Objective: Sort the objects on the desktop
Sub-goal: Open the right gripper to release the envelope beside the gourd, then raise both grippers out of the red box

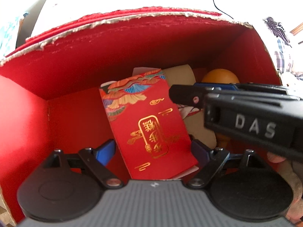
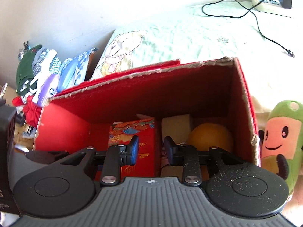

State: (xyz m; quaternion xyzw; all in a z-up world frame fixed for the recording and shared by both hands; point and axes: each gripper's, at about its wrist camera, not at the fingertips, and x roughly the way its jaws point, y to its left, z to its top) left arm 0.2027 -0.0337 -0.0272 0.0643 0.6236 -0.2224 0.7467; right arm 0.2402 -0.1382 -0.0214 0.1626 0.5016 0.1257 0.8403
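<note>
Inside the red box (image 1: 79, 60), nearest the left camera, the left gripper (image 1: 153, 149) is held with its blue-padded fingers (image 1: 106, 151) spread wide, nothing pinched. Between them, flat on the box floor, a red envelope (image 1: 149, 124) with gold print and a fan pattern is seen, lying apart from both pads. The right gripper (image 1: 189, 94) is seen entering from the right across the envelope's upper edge, its black body marked "DAS"; its finger state cannot be told from this view. Beyond the envelope a beige card (image 1: 181, 75) and an orange ball (image 1: 219, 77) are seen against the far right corner. The box rim is torn and ragged.

From the right wrist view, the right gripper (image 2: 150, 149) is shown over the box with fingers (image 2: 134, 147) parted, nothing gripped. Below it the envelope (image 2: 145, 132) is seen left of centre, the card (image 2: 176, 126) beside it, the ball (image 2: 208, 136) further right. Just outside the box's right wall (image 2: 244, 102) a green plush toy (image 2: 282, 136) is seen. Farther back a bear-print cloth (image 2: 170, 37), a black cable (image 2: 255, 17) and a power strip (image 2: 265, 0) are visible; packets (image 2: 47, 71) are stacked at far left.
</note>
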